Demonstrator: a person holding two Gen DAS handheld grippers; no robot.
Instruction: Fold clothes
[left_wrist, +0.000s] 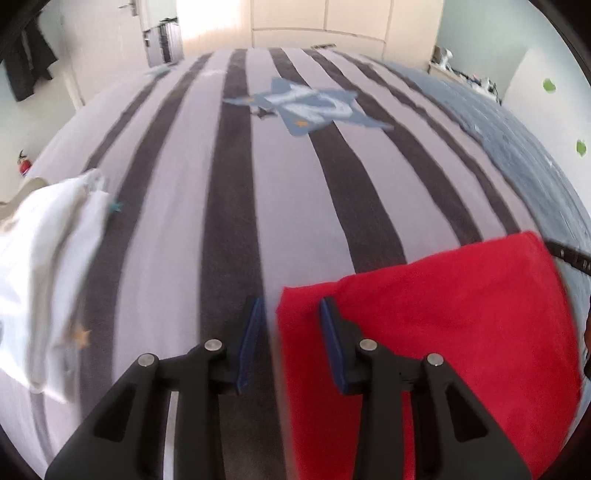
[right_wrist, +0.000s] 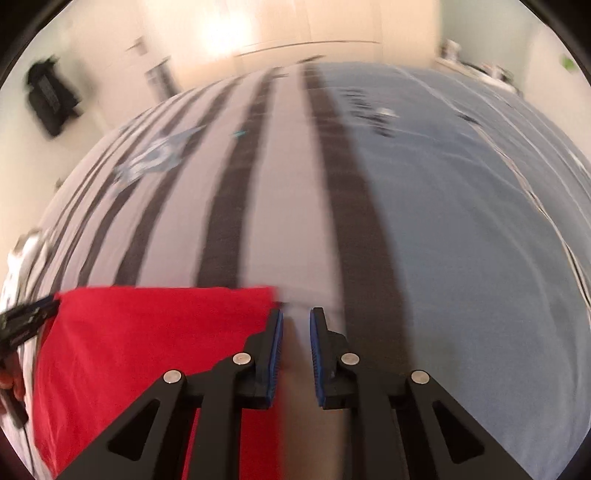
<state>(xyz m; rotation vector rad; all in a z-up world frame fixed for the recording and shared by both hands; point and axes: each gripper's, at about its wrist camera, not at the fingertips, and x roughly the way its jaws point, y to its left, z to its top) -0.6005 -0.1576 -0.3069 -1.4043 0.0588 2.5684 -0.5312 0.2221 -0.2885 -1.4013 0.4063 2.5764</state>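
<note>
A folded red garment (left_wrist: 443, 325) lies flat on the striped bedcover (left_wrist: 229, 206) at the lower right of the left wrist view. My left gripper (left_wrist: 291, 306) hovers open over the garment's left edge, with nothing between its blue pads. In the right wrist view the same red garment (right_wrist: 147, 354) fills the lower left. My right gripper (right_wrist: 296, 317) is open just past the garment's right edge, over bare bedcover (right_wrist: 280, 184). The other gripper's fingers (right_wrist: 29, 314) show at the far left of that view. A crumpled white garment (left_wrist: 40, 273) lies to the left.
The bed carries a grey and dark striped cover with a blue jet print (left_wrist: 306, 107); a blue section (right_wrist: 461, 221) lies on its right side. Wardrobe doors (left_wrist: 332, 22) and a door (left_wrist: 162, 40) stand beyond the bed. Dark clothing (left_wrist: 29, 66) hangs on the left wall.
</note>
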